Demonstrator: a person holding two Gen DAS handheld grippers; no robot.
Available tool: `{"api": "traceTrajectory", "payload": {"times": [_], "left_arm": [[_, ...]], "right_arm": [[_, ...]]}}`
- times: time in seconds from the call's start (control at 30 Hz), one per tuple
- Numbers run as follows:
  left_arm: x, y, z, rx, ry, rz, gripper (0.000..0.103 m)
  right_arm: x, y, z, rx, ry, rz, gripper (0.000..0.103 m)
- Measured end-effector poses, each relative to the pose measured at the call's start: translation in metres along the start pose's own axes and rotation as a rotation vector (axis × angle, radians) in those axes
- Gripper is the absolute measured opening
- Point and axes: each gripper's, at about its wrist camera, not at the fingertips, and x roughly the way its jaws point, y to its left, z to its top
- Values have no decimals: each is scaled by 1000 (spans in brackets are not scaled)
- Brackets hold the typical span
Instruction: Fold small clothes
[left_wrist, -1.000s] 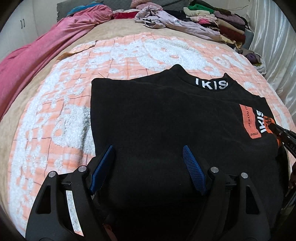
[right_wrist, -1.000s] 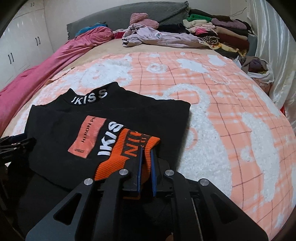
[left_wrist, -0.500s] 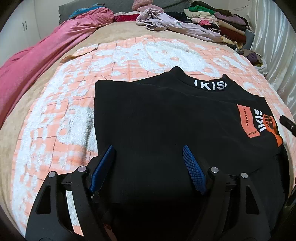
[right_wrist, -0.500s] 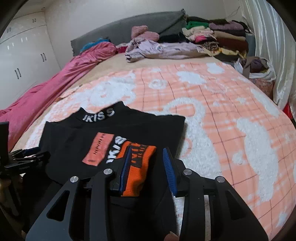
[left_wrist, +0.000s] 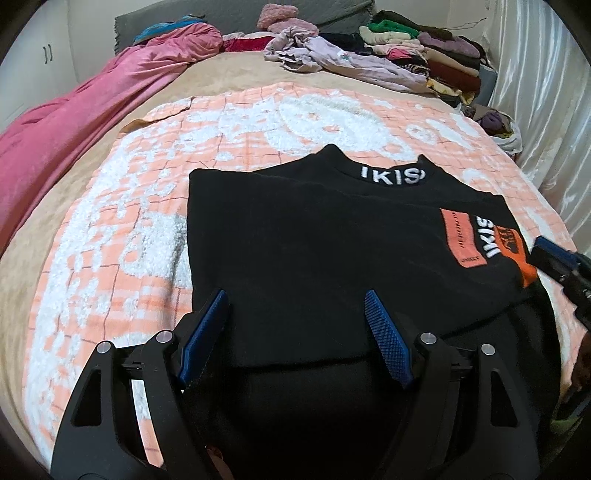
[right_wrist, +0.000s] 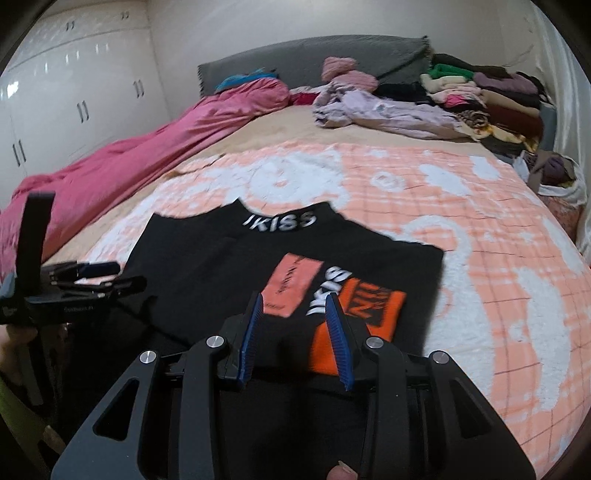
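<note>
Bedroom clutter rings your work: a pink quilt (right_wrist: 155, 147) along the bed's left edge, folded clothes (right_wrist: 491, 96) stacked at the far right corner, a lilac garment (right_wrist: 384, 110) loose beside them; on the orange-and-white blanket (right_wrist: 498, 266) lies the black top (left_wrist: 314, 251), collar pointing to the head of the bed, both sleeves apparently already turned in, the orange cuff (right_wrist: 362, 314) resting over the chest print near its right edge. Your left gripper (left_wrist: 295, 325) hovers above the hem end with its fingers (left_wrist: 205, 325) spread wide and holding nothing; your right gripper (right_wrist: 295, 328) sits just short of the orange cuff, its fingers parted a moderate way and empty too. What matters next, I'd judge: the top's long axis runs straight away from both grippers, hem nearest you, collar farthest; each gripper is equally close to its own hem corner, so the likely move is to take those corners and carry them up towards the collar.
</note>
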Motion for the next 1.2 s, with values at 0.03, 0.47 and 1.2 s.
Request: {"api": "traceTrajectory", "payload": {"times": [0.03, 0.47, 1.2], "left_arm": [[-1, -2, -1, 4, 0, -5, 69], [16, -12, -13, 54, 44, 17, 69], [-8, -6, -12, 3, 20, -20, 75]], "right_arm": [[2, 2, -1, -6, 7, 1, 34], [33, -18, -24, 79, 159, -61, 35], [9, -17, -20, 105, 69, 8, 58]]}}
